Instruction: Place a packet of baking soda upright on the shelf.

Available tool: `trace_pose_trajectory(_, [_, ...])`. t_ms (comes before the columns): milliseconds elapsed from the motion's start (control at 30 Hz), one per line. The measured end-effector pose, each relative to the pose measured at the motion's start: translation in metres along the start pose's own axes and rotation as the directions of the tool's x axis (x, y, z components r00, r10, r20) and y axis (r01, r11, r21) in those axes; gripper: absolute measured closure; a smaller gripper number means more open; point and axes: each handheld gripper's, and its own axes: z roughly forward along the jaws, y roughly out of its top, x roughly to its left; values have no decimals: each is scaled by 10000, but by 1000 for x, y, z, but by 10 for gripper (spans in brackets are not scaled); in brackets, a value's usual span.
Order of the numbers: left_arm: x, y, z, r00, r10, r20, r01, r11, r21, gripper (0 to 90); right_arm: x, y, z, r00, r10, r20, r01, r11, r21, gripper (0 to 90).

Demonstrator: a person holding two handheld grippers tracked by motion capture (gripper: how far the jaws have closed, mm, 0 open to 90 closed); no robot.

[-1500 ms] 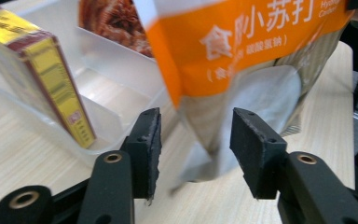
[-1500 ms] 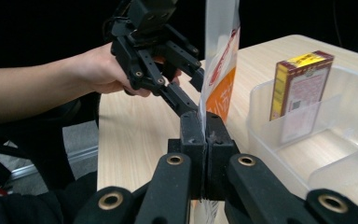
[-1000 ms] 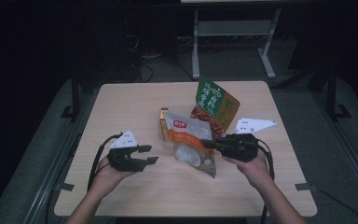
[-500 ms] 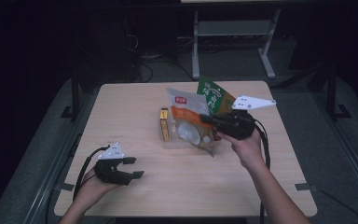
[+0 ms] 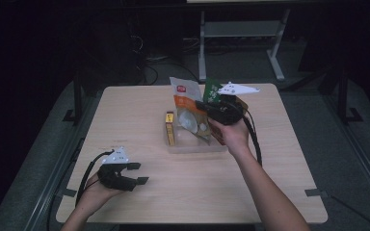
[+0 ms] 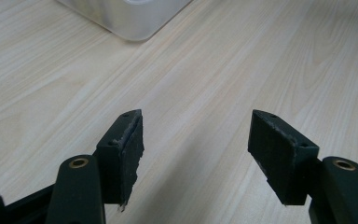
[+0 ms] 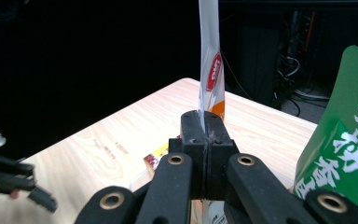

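The right hand-held gripper (image 5: 203, 104) is clenched on the edge of a white-and-orange snack bag (image 5: 189, 115), holding it upright above a clear tray (image 5: 192, 146) near the centre of the tabletop (image 5: 125, 110). A green bag (image 7: 342, 140) stands at the bag's 3 o'clock and a yellow packet (image 5: 170, 127) lies at its 9 o'clock. At the tabletop's 7 o'clock, the left hand-held gripper (image 5: 137, 173) sits released, jaws spread over bare wood.

Bright lit table (image 5: 125, 115), black surroundings, soft blurry focus.

Snack bag (image 5: 189, 111) now higher and upright; left tool (image 5: 136, 173) farther back.
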Motion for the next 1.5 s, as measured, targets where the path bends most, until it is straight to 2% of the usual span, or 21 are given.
trace_pose_trajectory(133, [1,0,-1,10000,-36,-2,36,10000,-69,349,-2,-1,12,9995,193,259,-191,9998,-58,898])
trace_pose_trajectory(167, [2,0,-2,10000,95,-18,-95,9999,34,349,-2,-1,14,9994,218,257,-216,9997,-91,898])
trace_pose_trajectory(300, [1,0,-1,10000,7,10,-7,10000,-16,348,0,-3,25,9983,333,469,-331,9994,-52,898])
trace_pose_trajectory(567, [2,-1,-1,10000,22,47,-23,10000,10,348,3,-9,37,9963,439,745,-432,9990,-120,897])
trace_pose_trajectory(733, [1,0,0,9999,97,107,-98,9999,109,347,9,-14,43,9963,263,817,-269,9996,70,896])
trace_pose_trajectory(867, [1,-1,1,9998,90,160,-93,9998,176,347,11,-21,46,9957,67,928,-104,9991,400,893])
trace_pose_trajectory(933, [1,0,1,9997,165,167,-169,9997,204,346,12,-25,46,9967,-21,806,-21,9987,510,891])
trace_pose_trajectory(1000, [0,-1,2,9998,129,167,-133,9997,218,345,14,-25,45,9961,-256,844,204,9979,622,883])
trace_pose_trajectory(1100, [0,0,3,9997,148,170,-152,9996,251,345,16,-24,44,9942,-643,866,553,9932,1027,820])
trace_pose_trajectory(1167, [0,0,3,9997,186,183,-191,9994,291,345,15,-24,44,9929,-706,957,579,9898,1299,769])
trace_pose_trajectory(1200, [-1,0,3,9998,52,204,-58,9995,309,344,14,-23,44,9920,-752,1017,611,9889,1355,743])
trace_pose_trajectory(1267, [-1,-1,4,9997,-11,238,3,9995,314,344,9,-23,46,9932,-603,995,434,9854,1644,683])
trace_pose_trajectory(1400, [-1,-1,4,9997,86,234,-95,9992,380,344,0,-24,55,9945,-422,959,217,9784,2057,626])
trace_pose_trajectory(1433, [0,-1,4,9997,83,229,-92,9991,403,344,-3,-25,57,9940,-414,1010,180,9748,2222,616])
trace_pose_trajectory(1500, [0,-1,4,9997,99,228,-108,9991,410,344,-6,-27,64,9940,-241,1068,-30,9692,2464,649])
